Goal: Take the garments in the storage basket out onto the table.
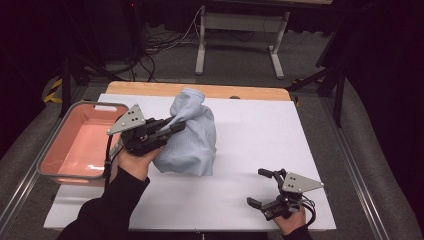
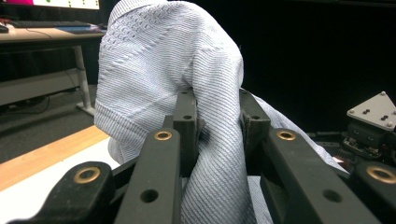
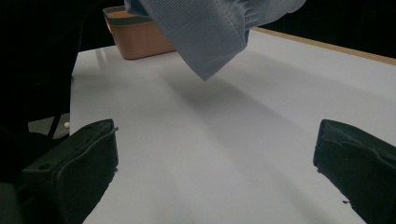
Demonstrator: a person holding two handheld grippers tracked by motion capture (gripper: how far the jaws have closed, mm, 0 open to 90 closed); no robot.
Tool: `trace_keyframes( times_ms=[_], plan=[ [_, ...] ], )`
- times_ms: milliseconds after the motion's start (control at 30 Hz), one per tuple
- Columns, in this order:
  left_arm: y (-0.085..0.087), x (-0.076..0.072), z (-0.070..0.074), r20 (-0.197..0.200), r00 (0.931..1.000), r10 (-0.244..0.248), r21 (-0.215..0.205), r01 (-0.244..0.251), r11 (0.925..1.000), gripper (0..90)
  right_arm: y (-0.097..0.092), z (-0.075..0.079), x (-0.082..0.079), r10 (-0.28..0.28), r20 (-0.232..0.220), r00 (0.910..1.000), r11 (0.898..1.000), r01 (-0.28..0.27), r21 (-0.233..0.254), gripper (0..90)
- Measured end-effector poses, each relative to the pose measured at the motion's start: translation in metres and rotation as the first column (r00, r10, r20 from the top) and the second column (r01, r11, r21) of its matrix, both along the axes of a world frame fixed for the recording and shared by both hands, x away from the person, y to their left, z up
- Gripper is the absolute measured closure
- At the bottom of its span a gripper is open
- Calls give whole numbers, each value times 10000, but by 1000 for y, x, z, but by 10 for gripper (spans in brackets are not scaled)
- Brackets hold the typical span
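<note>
A pale blue garment hangs in a bunch above the white table, its lower corner off the surface in the right gripper view. My left gripper is shut on a fold of the garment; its two black jaws pinch the cloth between them. At the table's near right my right gripper rests low with its jaws wide apart and nothing between them; in its own view the right gripper faces bare table.
A pink tub stands at the table's left edge, also seen as a pink tub behind the hanging cloth. A wooden strip runs along the far edge. Floor, cables and a desk frame lie beyond.
</note>
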State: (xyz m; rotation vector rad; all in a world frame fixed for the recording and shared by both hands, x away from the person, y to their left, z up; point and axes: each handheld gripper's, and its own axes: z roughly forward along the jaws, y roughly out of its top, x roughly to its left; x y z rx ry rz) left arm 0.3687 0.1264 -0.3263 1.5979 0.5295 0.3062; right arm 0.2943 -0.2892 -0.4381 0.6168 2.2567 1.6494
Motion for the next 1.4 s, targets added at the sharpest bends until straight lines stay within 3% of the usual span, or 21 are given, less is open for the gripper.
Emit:
trace_keyframes(
  times_ms=[467, 800, 1000, 1400],
  plan=[
    [-18, 6, -23, -353, 9994, -26, 172, 32, 9998, 747, 0, 0, 0, 13, -21, 10000, 10000, -13, 21, 2],
    [-31, 13, -37, -647, 9979, -43, 531, 78, 9986, 744, 0, 0, 0, 12, -19, 10000, 10000, -12, 52, 2],
    [-41, 18, -50, -883, 9961, -24, 980, 111, 9951, 741, -1, 0, 0, 19, -14, 10000, 10000, -19, 48, 2],
    [-53, 24, -69, -1142, 9934, -137, 1218, 277, 9922, 726, -1, 0, 0, 20, -14, 10000, 10000, -20, 14, 2]
  ],
)
